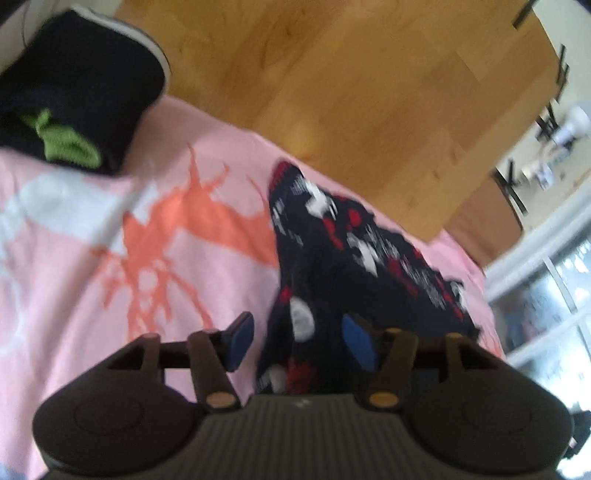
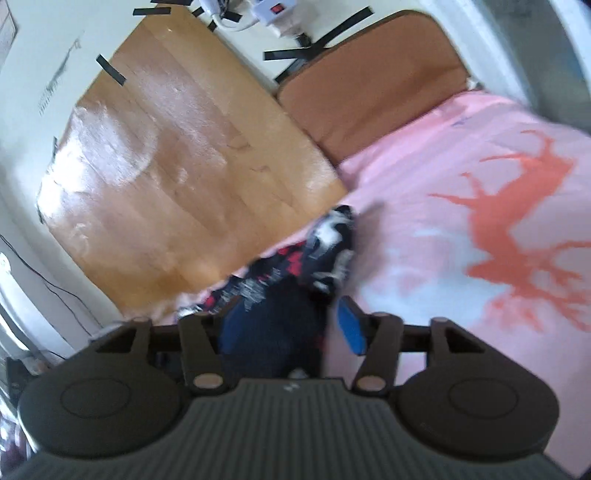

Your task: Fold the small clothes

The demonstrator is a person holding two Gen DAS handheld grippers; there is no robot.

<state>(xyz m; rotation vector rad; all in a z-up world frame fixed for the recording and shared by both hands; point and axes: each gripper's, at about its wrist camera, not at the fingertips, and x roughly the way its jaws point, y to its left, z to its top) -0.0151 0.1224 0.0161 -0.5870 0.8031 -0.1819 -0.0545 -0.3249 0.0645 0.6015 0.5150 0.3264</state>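
A pink bedspread [image 1: 92,258] with an orange branching print and pale patches covers the bed. Beyond its edge lies a light wooden floor [image 2: 177,155], shiny with daylight in the right wrist view. Just beside the bed sits a brown cushion [image 2: 373,85]. Strips of black tape [image 2: 110,70] lie along the edges of the wood. A white power strip [image 2: 275,11] with a red switch rests near a white wall [image 2: 33,48]. A white-framed window [image 1: 546,280] shows bright at the right of the left wrist view.

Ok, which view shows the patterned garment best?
Left wrist: the patterned garment lies almost fully visible on the pink blanket. The right wrist view shows only one bunched end, partly hidden behind that gripper.
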